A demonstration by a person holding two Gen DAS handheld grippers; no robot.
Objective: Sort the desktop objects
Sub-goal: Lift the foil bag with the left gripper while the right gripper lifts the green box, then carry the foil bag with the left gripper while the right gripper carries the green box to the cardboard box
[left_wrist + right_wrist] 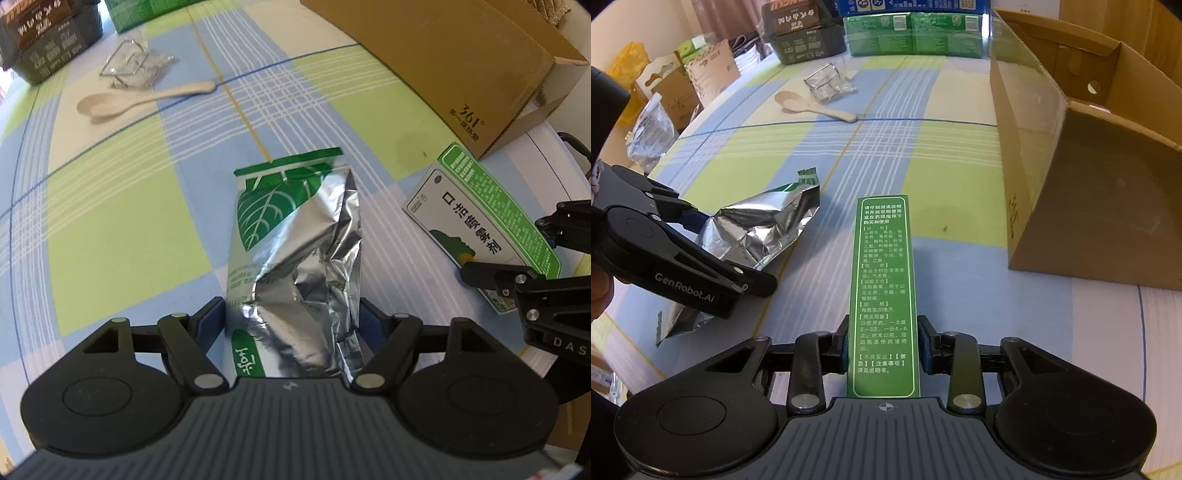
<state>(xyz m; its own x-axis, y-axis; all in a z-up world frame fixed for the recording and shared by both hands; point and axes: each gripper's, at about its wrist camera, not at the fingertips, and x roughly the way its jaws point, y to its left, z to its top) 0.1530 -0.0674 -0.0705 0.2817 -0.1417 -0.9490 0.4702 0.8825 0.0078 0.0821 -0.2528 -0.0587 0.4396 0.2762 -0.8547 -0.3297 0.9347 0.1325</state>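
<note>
Foil pouch [291,266] sits clamped in left gripper [291,325], jaws pressing both sides, just above checked cloth [110,221]. Advice: keep squeeze light, foil crumples.

Rt wrist view: right gripper [882,347] closed on green box [884,295]; cardboard carton [1089,206] near, prob. the drop spot. Spoon [812,105], packs at far edge.

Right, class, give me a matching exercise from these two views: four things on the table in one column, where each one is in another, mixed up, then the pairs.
1. foil pouch
2. green medicine box
3. spoon
4. cardboard box

A. lying free beside the clear wrapper
B. standing open at the right
C. between the left gripper's fingers
D. between the right gripper's fingers

Pairs: 1-C, 2-D, 3-A, 4-B
</note>
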